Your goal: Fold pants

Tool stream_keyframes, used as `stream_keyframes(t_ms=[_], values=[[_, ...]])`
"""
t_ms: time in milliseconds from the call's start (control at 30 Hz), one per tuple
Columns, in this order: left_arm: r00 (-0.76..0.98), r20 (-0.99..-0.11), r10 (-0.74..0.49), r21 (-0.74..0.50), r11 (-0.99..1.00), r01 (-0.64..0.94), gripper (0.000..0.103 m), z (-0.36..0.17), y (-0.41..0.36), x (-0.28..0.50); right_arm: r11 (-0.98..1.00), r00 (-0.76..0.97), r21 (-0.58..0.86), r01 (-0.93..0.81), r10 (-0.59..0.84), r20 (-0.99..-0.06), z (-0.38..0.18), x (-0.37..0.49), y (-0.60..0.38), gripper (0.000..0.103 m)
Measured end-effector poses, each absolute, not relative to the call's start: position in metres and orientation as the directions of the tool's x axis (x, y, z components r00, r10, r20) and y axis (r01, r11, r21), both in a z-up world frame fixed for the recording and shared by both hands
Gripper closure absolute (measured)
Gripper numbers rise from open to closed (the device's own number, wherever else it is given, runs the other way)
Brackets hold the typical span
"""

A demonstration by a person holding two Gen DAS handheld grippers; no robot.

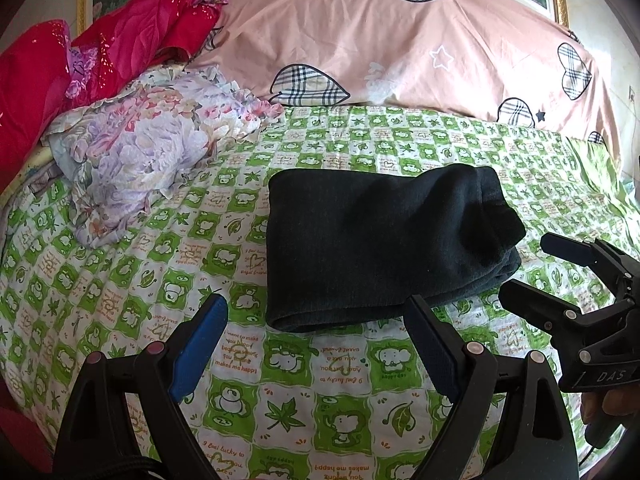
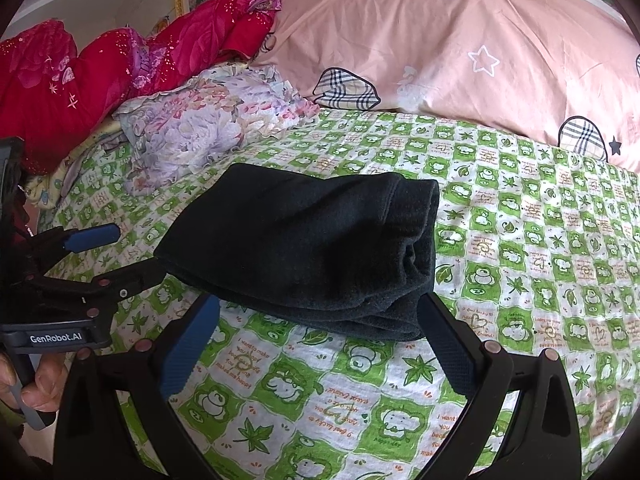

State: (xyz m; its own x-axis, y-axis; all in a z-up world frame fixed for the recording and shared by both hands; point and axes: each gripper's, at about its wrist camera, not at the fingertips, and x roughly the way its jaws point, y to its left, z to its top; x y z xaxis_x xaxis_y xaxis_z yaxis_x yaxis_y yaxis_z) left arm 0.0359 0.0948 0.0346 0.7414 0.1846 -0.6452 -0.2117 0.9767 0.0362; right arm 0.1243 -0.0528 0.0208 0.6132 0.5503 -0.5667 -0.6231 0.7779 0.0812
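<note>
The dark pants [image 1: 380, 244] lie folded into a thick rectangular bundle on the green-and-white checked sheet [image 1: 280, 380]; the bundle also shows in the right wrist view [image 2: 304, 248]. My left gripper [image 1: 316, 312] is open and empty, just in front of the bundle's near edge. My right gripper [image 2: 320, 312] is open and empty, its fingers close to the bundle's near edge. The right gripper also shows at the right of the left wrist view [image 1: 528, 268], and the left gripper at the left of the right wrist view [image 2: 136, 252].
A floral quilt [image 1: 152, 148] and a red quilt [image 1: 100, 60] are heaped at the back left. A large pink pillow [image 1: 400, 48] with plaid hearts lies along the headboard. The checked sheet [image 2: 540, 260] spreads to the right of the pants.
</note>
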Motion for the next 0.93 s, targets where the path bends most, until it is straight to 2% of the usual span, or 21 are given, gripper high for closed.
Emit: stream_keyframes(t_ms=[533, 933], values=[[0.735, -0.659, 0.158, -0.016, 0.975, -0.223, 0.013, 0.041, 0.108, 0.043, 0.779, 0.619, 0.082, -0.622, 0.553, -0.558, 0.027, 0.126, -0.052, 0.004], [0.731, -0.66, 0.174, -0.002, 0.972, -0.234, 0.015, 0.041, 0.107, 0.045, 0.785, 0.611, 0.096, -0.612, 0.546, -0.573, 0.021, 0.132, -0.056, 0.004]])
